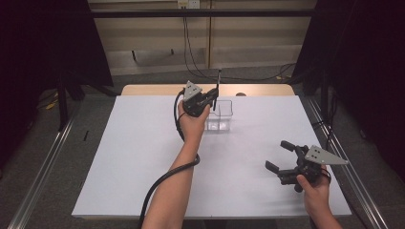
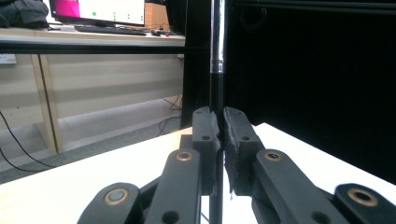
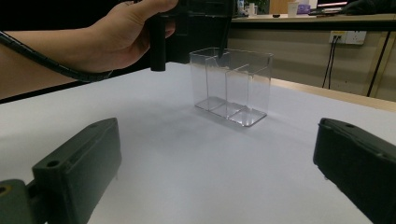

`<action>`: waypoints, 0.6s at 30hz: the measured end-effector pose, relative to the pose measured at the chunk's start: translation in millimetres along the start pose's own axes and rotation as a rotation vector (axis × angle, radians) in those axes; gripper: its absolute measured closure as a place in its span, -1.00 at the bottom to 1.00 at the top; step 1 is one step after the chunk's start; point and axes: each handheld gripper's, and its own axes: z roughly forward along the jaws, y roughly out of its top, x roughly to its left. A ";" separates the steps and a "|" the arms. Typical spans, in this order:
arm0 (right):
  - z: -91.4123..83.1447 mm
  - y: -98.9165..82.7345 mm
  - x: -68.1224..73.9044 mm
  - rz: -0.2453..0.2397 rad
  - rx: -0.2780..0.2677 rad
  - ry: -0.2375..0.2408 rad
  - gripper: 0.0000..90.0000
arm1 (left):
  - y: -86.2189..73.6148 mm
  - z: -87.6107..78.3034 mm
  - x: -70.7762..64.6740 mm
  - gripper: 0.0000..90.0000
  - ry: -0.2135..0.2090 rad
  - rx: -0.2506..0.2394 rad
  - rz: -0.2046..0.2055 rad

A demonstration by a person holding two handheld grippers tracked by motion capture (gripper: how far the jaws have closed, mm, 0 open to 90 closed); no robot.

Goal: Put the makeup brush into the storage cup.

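Forearms come in from the bottom of the high view, over the white table (image 1: 143, 157) that takes up most of the scene. At the near right edge the right hand (image 1: 316, 191) holds the right gripper (image 1: 281, 156) low over the tabletop, its two black jaws spread wide with nothing between them; its own view looks between them across bare white surface. Farther in, near the table's far edge, the left hand (image 1: 192, 125) holds the left gripper (image 1: 214, 100) raised above the surface. Its jaws are closed tight on a thin dark pen (image 2: 217, 56), which stands upright with its upper part rising well above the jaws. Just beside that gripper stands a clear box (image 1: 219, 115) with an inner divider, resting on the table. In the right gripper view the box (image 3: 232, 84) shows two open-topped compartments, and the pen's lower end (image 3: 226, 32) hangs over the left one, about at its rim. Whether the tip touches the wall I cannot tell.
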 end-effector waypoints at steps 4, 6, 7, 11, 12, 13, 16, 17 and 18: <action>0.0 -0.1 0.2 0.001 0.003 0.000 -0.99 | -1.4 -1.1 1.3 0.86 0.006 0.000 0.000; 0.1 0.0 0.1 -0.001 0.002 0.001 -0.99 | -3.7 -2.4 2.3 0.86 0.005 0.005 0.003; 0.2 0.0 0.1 0.000 0.001 0.002 -0.99 | -4.5 -2.6 2.6 0.86 0.003 0.001 -0.001; 0.4 -0.1 0.2 -0.001 0.003 0.003 -0.99 | -5.8 -3.3 3.5 0.86 0.001 -0.004 0.000; 0.8 -0.2 0.3 -0.001 0.003 0.004 -0.99 | -6.0 -3.6 3.5 0.86 0.006 -0.002 0.010; 0.8 -0.2 0.3 -0.001 0.003 0.004 -0.99 | -6.0 -3.6 3.5 0.86 0.006 -0.002 0.010; 0.8 -0.1 0.4 -0.002 0.003 0.004 -0.99 | -6.5 -4.1 3.8 0.86 0.003 -0.001 0.010; 0.8 -0.1 0.5 -0.002 0.004 0.004 -0.99 | -6.7 -4.3 4.0 0.86 0.004 -0.001 0.011; 0.7 -0.1 0.4 -0.001 0.003 0.005 -0.99 | -7.2 -4.5 4.0 0.86 0.003 -0.001 0.010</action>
